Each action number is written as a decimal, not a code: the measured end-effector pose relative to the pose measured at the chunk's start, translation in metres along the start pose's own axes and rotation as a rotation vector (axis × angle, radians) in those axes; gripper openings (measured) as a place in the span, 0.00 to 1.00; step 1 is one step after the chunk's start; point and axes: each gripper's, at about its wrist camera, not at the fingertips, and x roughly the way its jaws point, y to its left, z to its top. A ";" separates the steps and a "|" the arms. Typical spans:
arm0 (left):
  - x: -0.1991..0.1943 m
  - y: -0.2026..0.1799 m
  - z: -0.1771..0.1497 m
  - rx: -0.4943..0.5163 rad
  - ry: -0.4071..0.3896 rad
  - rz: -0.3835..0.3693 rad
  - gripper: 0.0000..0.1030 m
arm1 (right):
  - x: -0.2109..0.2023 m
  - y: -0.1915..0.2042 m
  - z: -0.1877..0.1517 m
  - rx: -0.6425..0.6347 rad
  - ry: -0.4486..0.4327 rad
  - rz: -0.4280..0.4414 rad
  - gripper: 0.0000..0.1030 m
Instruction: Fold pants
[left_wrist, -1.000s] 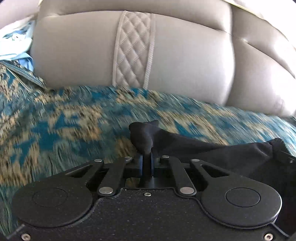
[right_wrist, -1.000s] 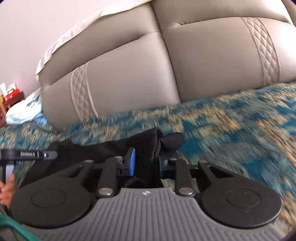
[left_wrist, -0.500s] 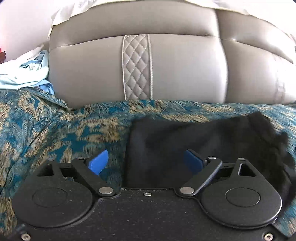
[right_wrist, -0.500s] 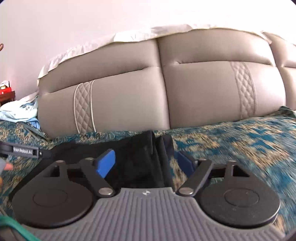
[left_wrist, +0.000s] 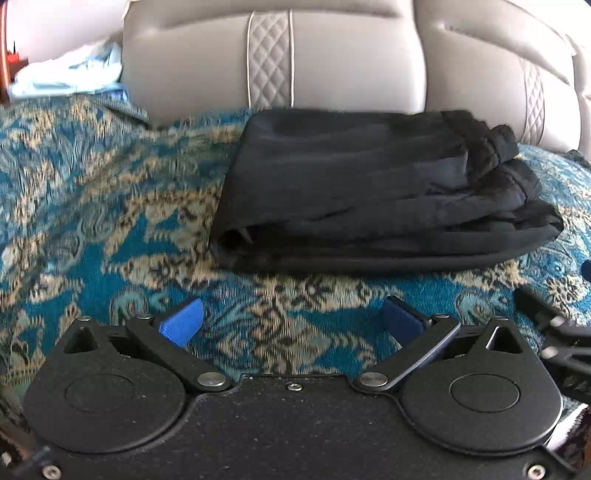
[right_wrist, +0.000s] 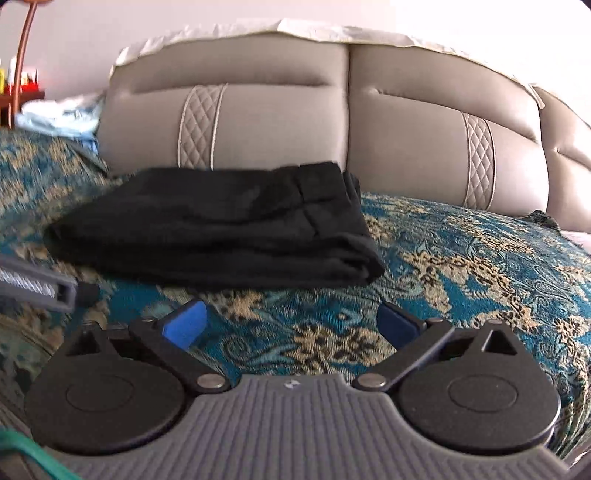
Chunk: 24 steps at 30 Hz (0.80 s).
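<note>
Left wrist view is showing the pants (left_wrist: 369, 192) lying folded near the headboard (left_wrist: 351, 62), both grippers (left_wrist: 291, 321) (right_wrist: 291, 321) opening wide, gripping nothing, folding apparently finished.

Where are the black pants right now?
The black pants lie folded on the teal patterned bedspread, just in front of the grey padded headboard; in both wrist views they sit beyond the open jaws, untouched.

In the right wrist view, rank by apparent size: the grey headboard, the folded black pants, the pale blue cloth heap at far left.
1. Grey headboard, widest by far.
2. Folded black pants.
3. Pale blue cloth heap, smallest, but it lies farther back and is partly cut off, so its true size is unsure.
</note>
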 end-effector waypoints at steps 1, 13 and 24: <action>0.001 -0.001 0.000 0.005 0.006 0.003 1.00 | 0.004 0.002 -0.002 -0.012 0.015 -0.009 1.00; 0.005 0.002 -0.001 0.004 -0.010 -0.019 1.00 | 0.006 0.000 -0.006 0.031 0.017 0.018 1.00; 0.006 0.004 0.000 -0.002 -0.002 -0.025 1.00 | 0.006 0.001 -0.006 0.031 0.017 0.019 1.00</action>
